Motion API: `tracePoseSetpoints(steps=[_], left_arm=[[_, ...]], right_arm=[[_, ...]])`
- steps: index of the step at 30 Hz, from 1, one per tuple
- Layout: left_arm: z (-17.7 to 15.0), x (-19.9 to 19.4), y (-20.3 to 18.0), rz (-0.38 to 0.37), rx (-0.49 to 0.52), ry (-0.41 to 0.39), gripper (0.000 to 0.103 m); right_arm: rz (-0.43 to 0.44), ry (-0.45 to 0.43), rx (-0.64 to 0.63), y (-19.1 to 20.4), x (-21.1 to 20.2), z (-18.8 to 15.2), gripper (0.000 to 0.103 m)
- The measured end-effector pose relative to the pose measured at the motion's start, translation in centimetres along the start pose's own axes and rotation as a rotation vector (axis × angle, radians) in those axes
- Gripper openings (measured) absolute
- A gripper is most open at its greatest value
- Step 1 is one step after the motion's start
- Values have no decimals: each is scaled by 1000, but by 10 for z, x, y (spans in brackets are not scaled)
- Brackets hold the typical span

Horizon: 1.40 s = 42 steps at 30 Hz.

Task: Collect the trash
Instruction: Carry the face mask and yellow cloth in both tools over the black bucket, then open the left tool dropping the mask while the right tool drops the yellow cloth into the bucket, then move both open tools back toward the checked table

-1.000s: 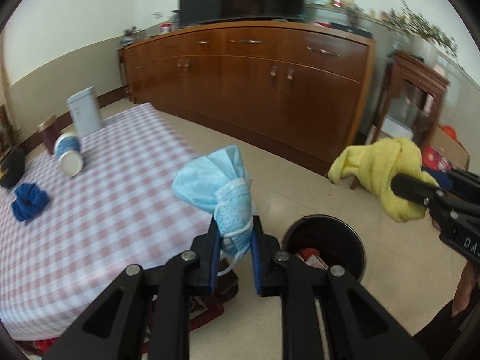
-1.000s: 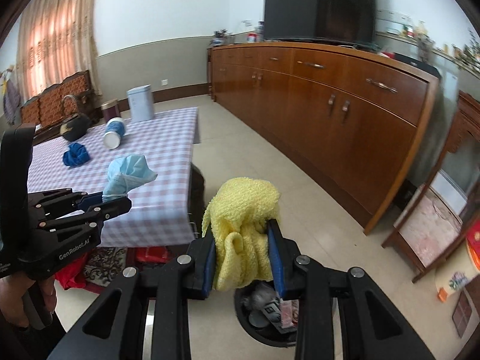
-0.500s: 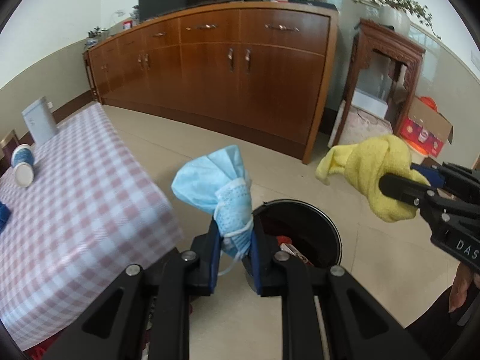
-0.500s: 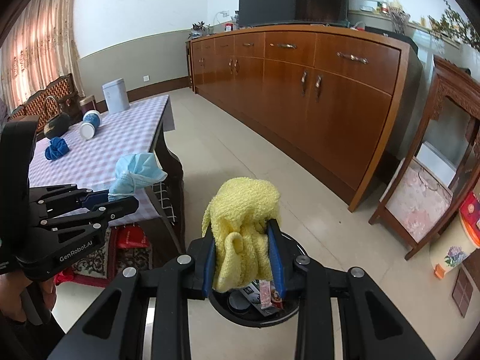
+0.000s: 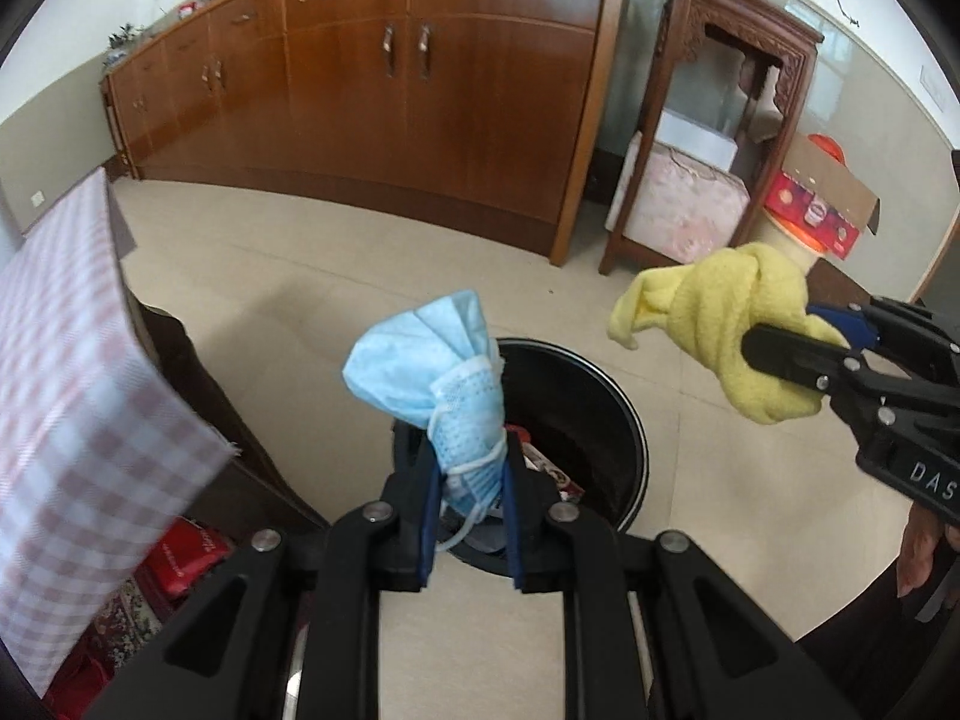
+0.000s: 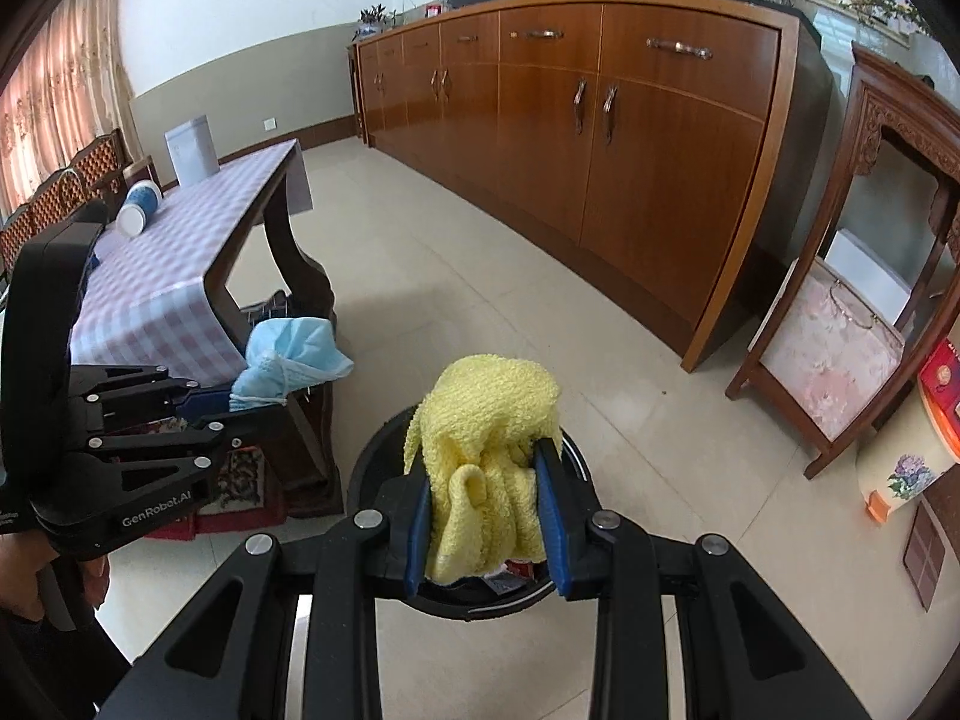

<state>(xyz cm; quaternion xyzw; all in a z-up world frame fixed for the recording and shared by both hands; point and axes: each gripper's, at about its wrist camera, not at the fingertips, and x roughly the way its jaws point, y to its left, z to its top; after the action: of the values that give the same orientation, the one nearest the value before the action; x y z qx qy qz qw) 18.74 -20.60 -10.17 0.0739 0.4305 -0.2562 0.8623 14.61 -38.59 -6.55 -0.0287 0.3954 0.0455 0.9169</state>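
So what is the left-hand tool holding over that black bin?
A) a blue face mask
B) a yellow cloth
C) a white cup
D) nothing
A: the left tool is shut on the crumpled blue face mask above the black bin; the yellow cloth is in the right tool.

Bin point(image 5: 606, 414): near rim hidden behind mask point(image 5: 432, 372) and left gripper point(image 5: 468, 498); contents partly hidden, unreadable. Tablecloth point(image 5: 78, 396) blurred, cut at left edge. In right view, cloth point(image 6: 492, 468) covers most of bin's opening.
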Motion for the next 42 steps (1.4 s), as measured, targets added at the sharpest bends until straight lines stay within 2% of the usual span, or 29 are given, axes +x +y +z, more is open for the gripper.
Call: tracePoseSetpoints(steps=[18, 20, 21, 22, 23, 24, 27, 29, 31, 32, 33, 34, 42], left_arm=[[-6, 70, -2, -32, 5, 142, 19], [-8, 81, -1, -30, -6, 162, 19], [-9, 87, 0, -46, -14, 175, 23], [-10, 92, 3, -54, -25, 185, 35], [-10, 98, 5, -41, -43, 196, 48], [-12, 102, 8, -37, -56, 203, 67], [-15, 98, 10, -27, -68, 187, 69], [-16, 95, 10, -8, -67, 181, 71], [-19, 88, 13, 17, -69, 170, 74], [-20, 85, 13, 32, -71, 167, 78], [-21, 82, 14, 44, -72, 161, 88], [-22, 74, 15, 61, -74, 146, 92], [-26, 19, 37, 181, -119, 42, 96]], right_arm=[[81, 143, -37, -20, 85, -25, 33], [98, 175, -63, -19, 100, -29, 37], [101, 184, -83, -18, 106, -31, 41], [91, 202, -119, -18, 117, -35, 61], [60, 213, -135, -18, 121, -38, 90], [34, 215, -147, -21, 126, -42, 95], [13, 231, -136, -31, 129, -46, 96], [1, 223, -133, -34, 127, -46, 102], [-21, 220, -127, -36, 125, -45, 103], [-35, 213, -125, -36, 121, -44, 103], [-42, 205, -119, -38, 119, -42, 103], [-53, 197, -111, -38, 114, -41, 103], [-88, 134, -75, -15, 82, -26, 103]])
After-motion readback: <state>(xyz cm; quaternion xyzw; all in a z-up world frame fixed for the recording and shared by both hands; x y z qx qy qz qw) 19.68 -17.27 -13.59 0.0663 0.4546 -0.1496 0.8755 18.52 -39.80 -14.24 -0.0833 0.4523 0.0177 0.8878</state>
